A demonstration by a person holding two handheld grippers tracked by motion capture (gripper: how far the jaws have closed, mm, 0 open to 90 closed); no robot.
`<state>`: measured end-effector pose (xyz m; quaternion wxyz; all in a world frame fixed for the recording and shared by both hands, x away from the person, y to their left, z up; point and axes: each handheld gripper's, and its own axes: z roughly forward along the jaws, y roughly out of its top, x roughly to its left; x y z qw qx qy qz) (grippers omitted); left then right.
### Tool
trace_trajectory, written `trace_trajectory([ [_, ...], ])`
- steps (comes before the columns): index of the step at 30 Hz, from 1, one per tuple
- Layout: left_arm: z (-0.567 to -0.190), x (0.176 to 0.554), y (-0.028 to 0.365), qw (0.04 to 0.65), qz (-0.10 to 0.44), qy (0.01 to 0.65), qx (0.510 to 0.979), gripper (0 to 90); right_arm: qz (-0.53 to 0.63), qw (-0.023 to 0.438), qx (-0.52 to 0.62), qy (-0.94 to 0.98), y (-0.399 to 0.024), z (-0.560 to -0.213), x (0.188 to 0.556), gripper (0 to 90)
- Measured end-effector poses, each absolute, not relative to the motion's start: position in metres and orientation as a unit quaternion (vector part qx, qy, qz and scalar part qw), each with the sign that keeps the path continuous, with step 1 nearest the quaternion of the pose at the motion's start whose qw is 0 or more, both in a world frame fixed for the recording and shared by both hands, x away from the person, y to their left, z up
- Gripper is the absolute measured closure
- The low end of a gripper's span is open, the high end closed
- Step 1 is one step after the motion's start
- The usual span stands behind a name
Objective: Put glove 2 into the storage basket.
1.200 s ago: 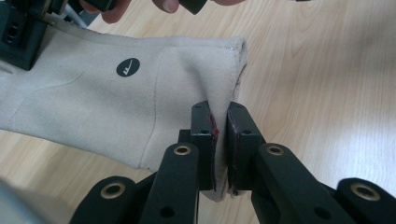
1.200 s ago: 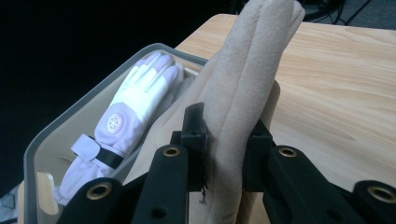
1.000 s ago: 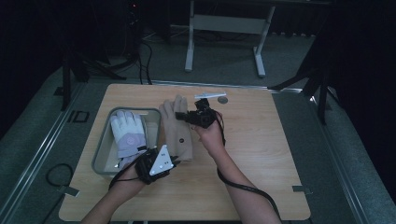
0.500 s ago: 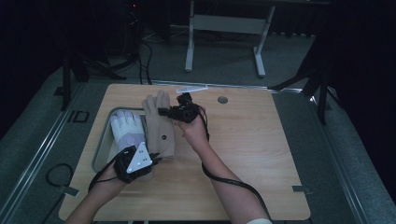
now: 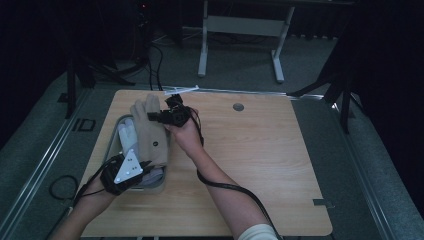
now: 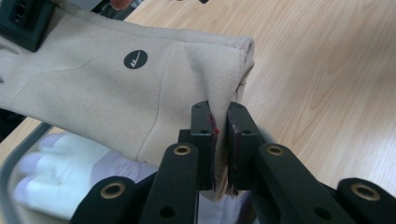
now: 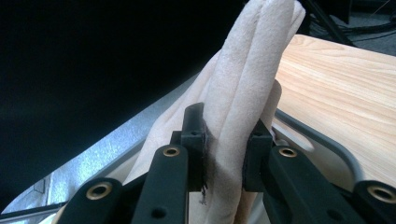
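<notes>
The left gripper (image 6: 219, 140) has its jaws pinched nearly together on the cuff edge of the beige glove (image 6: 116, 93), the fabric squeezed thin between the two pads. From that clamp the glove stretches away to the upper left of the left gripper view, its palm flat to the camera with a small round dark logo just beyond the jaws. Below and left of these jaws lies a white glove (image 6: 56, 168) inside a grey tray (image 6: 9, 163), and to the right of them runs the bare wooden table (image 6: 327, 70).

The right gripper (image 7: 224, 140) is closed on the finger end of the same glove (image 7: 247, 70), a thick fold of soft fabric filling the gap between its pads and rising upright beyond them. Just behind and to the right of its jaws curves the tray's rim (image 7: 327, 140), then the tabletop.

In the high view the beige glove (image 5: 150, 132) hangs stretched between the left gripper (image 5: 127, 170) and the right gripper (image 5: 170, 116), over the tray (image 5: 116, 135).
</notes>
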<state>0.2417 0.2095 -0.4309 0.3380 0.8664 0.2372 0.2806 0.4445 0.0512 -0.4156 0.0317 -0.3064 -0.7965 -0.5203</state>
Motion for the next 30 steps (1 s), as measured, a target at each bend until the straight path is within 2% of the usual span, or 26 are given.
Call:
trace_trajectory([
  [9,-0.433,0.237,0.232,0.336,0.285,0.261,0.859,83.3,-0.514,0.030,-0.286,-0.808,0.082,-0.416,0.445,75.6],
  [30,-0.470,0.253,0.231,0.311,0.219,0.290,0.878,82.9,-0.428,0.030,-0.304,-0.851,0.101,-0.473,0.455,74.0],
])
